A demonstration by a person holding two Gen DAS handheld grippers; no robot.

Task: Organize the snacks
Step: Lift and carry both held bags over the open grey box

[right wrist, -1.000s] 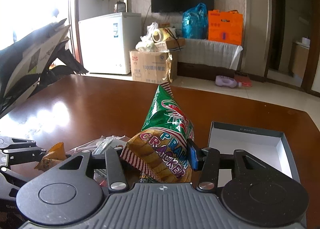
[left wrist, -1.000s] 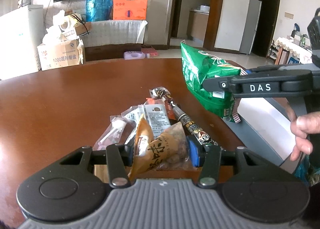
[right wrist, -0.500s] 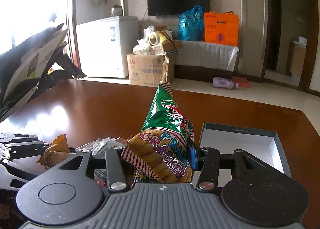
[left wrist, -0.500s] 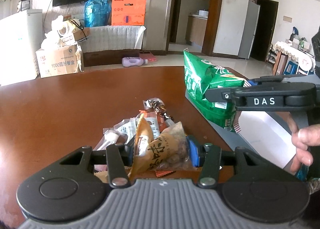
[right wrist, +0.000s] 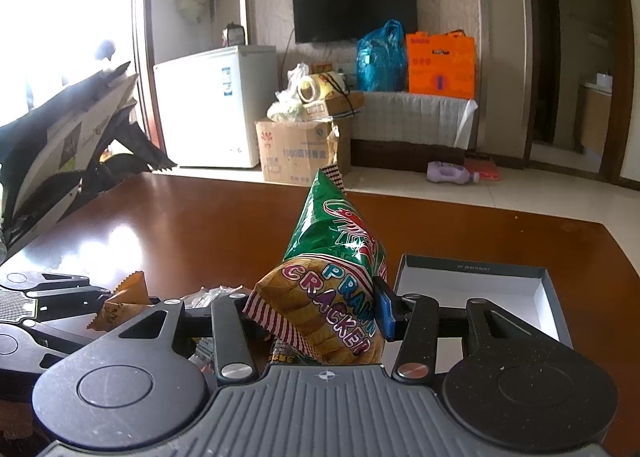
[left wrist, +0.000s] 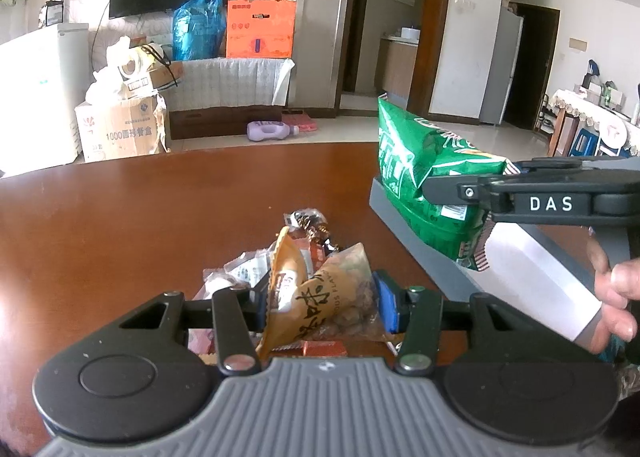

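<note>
Brown table (left wrist: 120,217) carries a snack pile (left wrist: 256,269) and a grey box (right wrist: 552,297). Left gripper (left wrist: 324,305) clamps a nut packet (left wrist: 320,305) above the pile. Right gripper (right wrist: 316,313), held level, grips a green cracker bag (right wrist: 336,257) over the box edge.

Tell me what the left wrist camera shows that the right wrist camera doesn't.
Only the left wrist view shows the person's hand and the dark wrapped candies beyond the pile. Only the right wrist view shows the box's white inside unobstructed and the PRAWN CRACKER lettering. Both show the green cracker bag in the right gripper, the tan nut packet in the left gripper, and the brown table.
</note>
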